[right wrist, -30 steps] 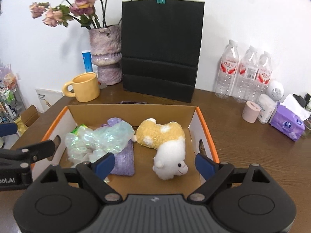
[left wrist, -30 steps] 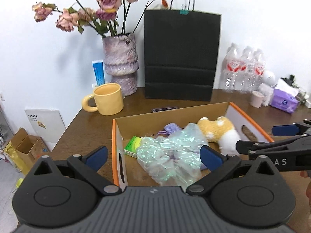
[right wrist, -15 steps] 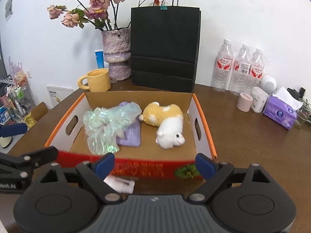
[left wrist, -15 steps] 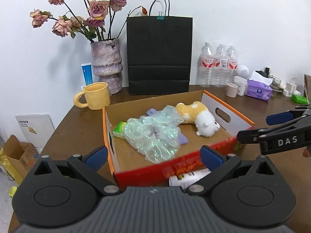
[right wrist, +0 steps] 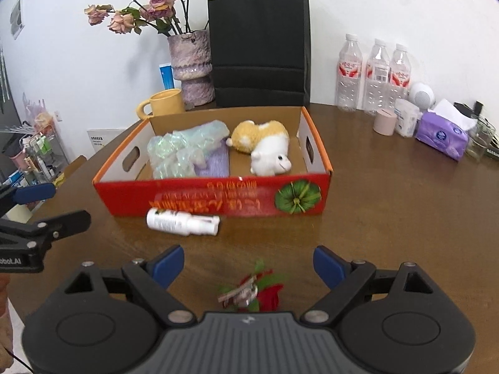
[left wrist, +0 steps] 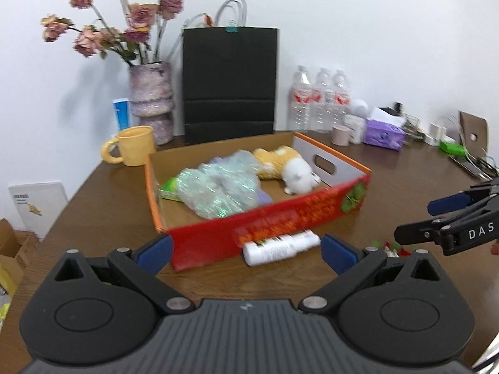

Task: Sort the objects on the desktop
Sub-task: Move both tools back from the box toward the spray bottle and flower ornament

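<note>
I hold my left gripper (left wrist: 246, 249) level and pointing forward, its blue-padded jaws spread wide with nothing between them. My right gripper (right wrist: 248, 260) sits just as level beside it, jaws likewise wide apart and gripping nothing.

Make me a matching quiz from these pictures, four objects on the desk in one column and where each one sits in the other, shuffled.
Things:
1. white spray bottle
2. yellow-and-white plush toy
3. yellow ceramic mug
4. purple tissue pack

Places:
A. inside the red cardboard box
B. far right of the brown table
C. lying on the table against the box's front wall
D. behind the box, beside the stone-look vase

Pairs: 1-C, 2-A, 3-D, 4-B
</note>
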`<state>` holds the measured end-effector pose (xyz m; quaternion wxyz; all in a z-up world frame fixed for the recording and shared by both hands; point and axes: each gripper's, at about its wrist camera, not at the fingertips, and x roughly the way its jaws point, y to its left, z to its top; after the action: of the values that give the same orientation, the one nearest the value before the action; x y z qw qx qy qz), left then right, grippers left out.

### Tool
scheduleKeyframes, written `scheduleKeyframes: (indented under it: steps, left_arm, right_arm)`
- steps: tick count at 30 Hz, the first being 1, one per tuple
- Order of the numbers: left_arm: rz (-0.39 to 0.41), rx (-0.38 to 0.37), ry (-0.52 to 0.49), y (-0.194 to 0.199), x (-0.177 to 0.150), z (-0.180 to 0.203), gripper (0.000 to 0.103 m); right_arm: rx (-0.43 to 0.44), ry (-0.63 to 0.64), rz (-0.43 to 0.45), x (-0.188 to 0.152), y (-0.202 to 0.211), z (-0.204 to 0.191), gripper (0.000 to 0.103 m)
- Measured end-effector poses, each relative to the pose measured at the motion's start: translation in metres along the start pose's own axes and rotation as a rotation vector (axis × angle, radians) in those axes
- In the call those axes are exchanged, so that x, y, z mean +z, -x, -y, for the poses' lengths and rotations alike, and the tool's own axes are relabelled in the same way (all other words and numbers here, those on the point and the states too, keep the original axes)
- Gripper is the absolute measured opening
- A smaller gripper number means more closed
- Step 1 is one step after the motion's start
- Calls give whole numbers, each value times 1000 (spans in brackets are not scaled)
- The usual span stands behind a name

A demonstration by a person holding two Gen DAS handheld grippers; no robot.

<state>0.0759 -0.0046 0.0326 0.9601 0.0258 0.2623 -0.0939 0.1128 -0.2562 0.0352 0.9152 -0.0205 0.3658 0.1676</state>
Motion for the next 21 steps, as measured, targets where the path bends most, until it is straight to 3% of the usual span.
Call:
scheduleKeyframes:
  steps: [8,13,21]
  left_arm:
    - [-32,-70,55,2,-26,10,103]
    - [-27,-54,83,8,-42,18,103]
    - [-28,-34,49,9,-55,27,103]
  right_arm:
    - [7,-48,-8,-35,8,1,90]
    - [-26,-106,40,-54,7,0,90]
    - [-36,-118,17,-69,-3,-4,90]
